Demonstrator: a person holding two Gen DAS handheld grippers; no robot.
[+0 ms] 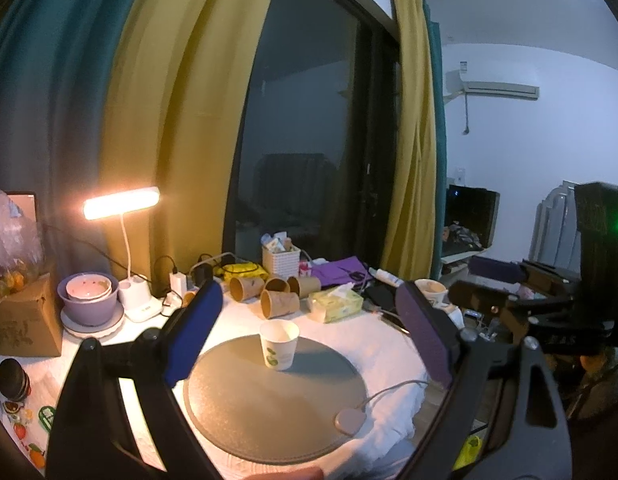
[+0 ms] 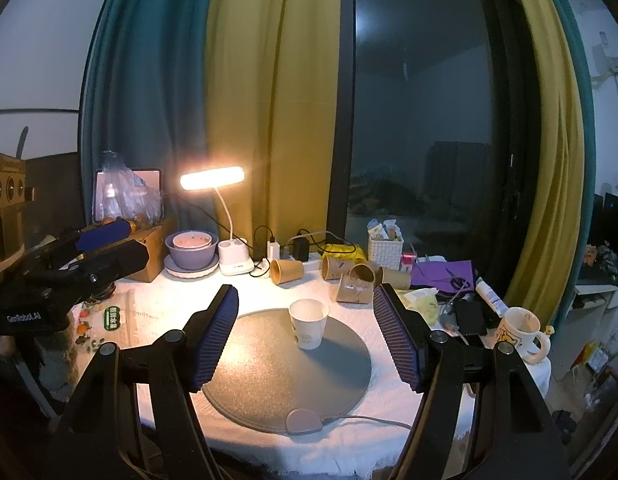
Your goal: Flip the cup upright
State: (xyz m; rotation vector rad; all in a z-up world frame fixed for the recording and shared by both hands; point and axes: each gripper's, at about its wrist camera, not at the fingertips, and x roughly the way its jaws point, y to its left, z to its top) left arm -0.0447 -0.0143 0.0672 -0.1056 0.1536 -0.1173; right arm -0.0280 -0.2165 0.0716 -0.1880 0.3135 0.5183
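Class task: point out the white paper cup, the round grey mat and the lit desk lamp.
white paper cup (image 2: 308, 326), right wrist view, on its side wall.
round grey mat (image 2: 269, 376), right wrist view, on bare surface.
desk lamp (image 1: 121, 202), left wrist view, on glowing bar.

The paper cup (image 2: 308, 323) is white with a pale green printed motif on its side. The round mat (image 2: 285, 372) is grey, lying on a white cloth (image 2: 389, 404). Behind, the tipped paper cups (image 2: 287, 270) are kraft brown. The nested bowls (image 2: 191, 250) are lavender outside, the inner one pinkish. The lamp (image 2: 212, 178) glows warm orange-white on a white stem. The curtains (image 2: 245, 100) are mustard yellow beside teal. The tissue pack (image 1: 336, 305) is pale green. The mug (image 2: 519, 332) is white with a yellow cartoon print. The pads (image 2: 215, 336) are ribbed blue.
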